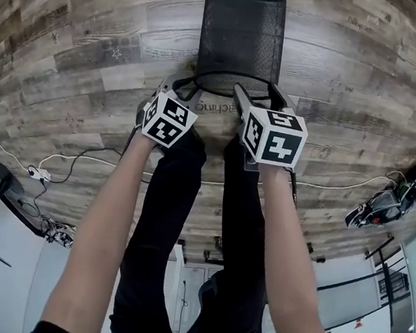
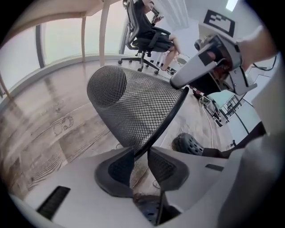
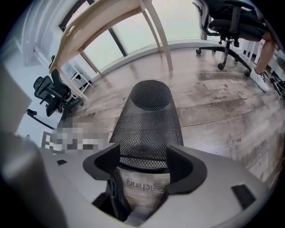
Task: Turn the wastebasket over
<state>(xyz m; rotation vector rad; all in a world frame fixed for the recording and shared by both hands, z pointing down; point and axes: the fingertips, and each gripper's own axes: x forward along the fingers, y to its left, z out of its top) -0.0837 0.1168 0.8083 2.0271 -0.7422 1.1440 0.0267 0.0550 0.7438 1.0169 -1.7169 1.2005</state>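
A black wire-mesh wastebasket (image 1: pixel 241 35) lies tipped on the wooden floor, its closed bottom pointing away from me and its open rim toward me. In the left gripper view the wastebasket (image 2: pixel 133 111) has its rim running down between the jaws. My left gripper (image 2: pixel 140 162) is shut on that thin rim, at its left side (image 1: pixel 181 86). My right gripper (image 1: pixel 257 93) hovers at the rim's right side. In the right gripper view the wastebasket (image 3: pixel 149 129) lies just beyond my right gripper (image 3: pixel 143 162), which stands open and wide, touching nothing.
My legs in black trousers (image 1: pixel 187 219) stand just behind the grippers, one dark shoe (image 2: pixel 189 143) near the rim. Cables and a white plug block (image 1: pixel 39 174) lie left, a device (image 1: pixel 382 208) right. A seated person's office chair (image 2: pixel 147 40) and wooden table legs (image 3: pixel 158 31) stand farther off.
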